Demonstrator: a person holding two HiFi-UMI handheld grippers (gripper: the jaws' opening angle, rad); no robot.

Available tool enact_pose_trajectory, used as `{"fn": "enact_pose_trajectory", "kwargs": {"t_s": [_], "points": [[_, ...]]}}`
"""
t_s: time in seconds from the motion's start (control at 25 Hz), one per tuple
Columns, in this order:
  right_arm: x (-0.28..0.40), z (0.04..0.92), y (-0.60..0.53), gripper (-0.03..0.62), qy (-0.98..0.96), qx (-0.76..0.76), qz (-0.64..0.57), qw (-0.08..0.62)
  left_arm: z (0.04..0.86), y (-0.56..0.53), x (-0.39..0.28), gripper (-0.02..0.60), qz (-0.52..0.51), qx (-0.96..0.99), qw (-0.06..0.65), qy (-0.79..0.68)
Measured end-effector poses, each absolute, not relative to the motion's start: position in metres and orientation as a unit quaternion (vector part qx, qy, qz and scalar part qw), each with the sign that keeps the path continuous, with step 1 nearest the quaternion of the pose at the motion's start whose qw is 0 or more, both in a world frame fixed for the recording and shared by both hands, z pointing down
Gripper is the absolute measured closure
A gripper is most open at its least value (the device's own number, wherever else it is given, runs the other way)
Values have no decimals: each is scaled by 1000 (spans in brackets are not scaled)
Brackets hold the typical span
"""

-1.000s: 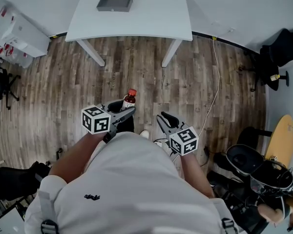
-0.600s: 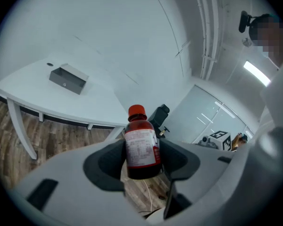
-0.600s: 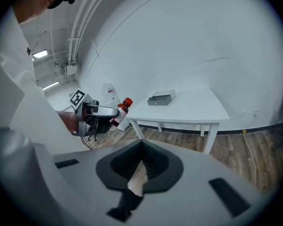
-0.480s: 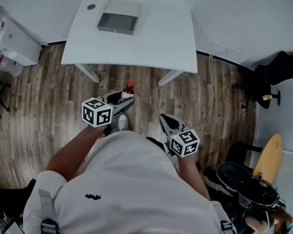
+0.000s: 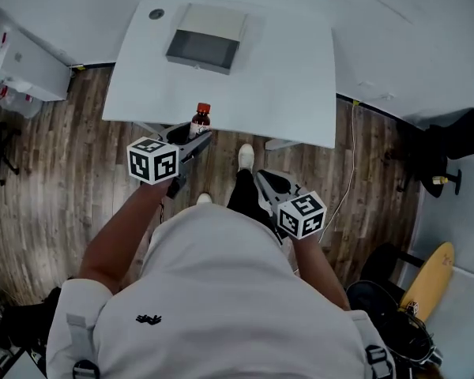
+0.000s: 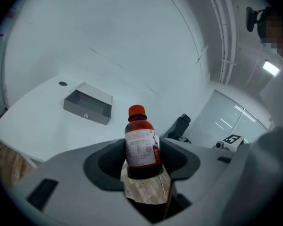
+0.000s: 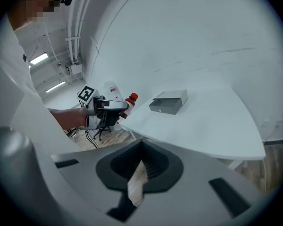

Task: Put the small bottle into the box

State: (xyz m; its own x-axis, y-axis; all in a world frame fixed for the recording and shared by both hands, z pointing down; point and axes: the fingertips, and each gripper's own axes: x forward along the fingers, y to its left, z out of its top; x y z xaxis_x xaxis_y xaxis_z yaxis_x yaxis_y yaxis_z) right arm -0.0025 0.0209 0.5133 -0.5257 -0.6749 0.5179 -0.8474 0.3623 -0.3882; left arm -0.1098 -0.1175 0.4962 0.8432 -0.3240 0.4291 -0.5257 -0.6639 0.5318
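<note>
A small dark bottle [image 5: 199,121] with a red cap and a white label stands upright in my left gripper [image 5: 191,136], which is shut on its body [image 6: 141,145]. It hangs over the near edge of the white table [image 5: 284,77]. The open grey box [image 5: 205,39] sits toward the back of that table, well beyond the bottle [image 6: 87,106]. My right gripper [image 5: 262,181] is lower and to the right, above the wooden floor, short of the table. Its jaws stand together with nothing between them [image 7: 140,166]. The right gripper view shows the bottle [image 7: 129,102] left of the box [image 7: 169,102].
A white cabinet [image 5: 24,65] stands left of the table. A black chair [image 5: 458,140] and a yellow round board [image 5: 426,279] are at the right. A white cable [image 5: 349,172] runs across the floor. A small round plug [image 5: 156,13] is in the table's back left corner.
The person has walked toward the table, so it and the box are nearer. Both grippers came forward with them. The bottle, earlier over the floor, is now over the table's near edge.
</note>
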Motion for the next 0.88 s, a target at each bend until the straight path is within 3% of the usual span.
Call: {"fn": "enact_pose_trajectory", "kwargs": {"t_s": [0.4,0.88], "points": [[54,503,-117,588,-863,383,290,158,513,-261,-63,353,186,868,326,-325],[123,525,-190,588,-865,355,319,153,583,-373,-34,353,318,819,298,-372]]}}
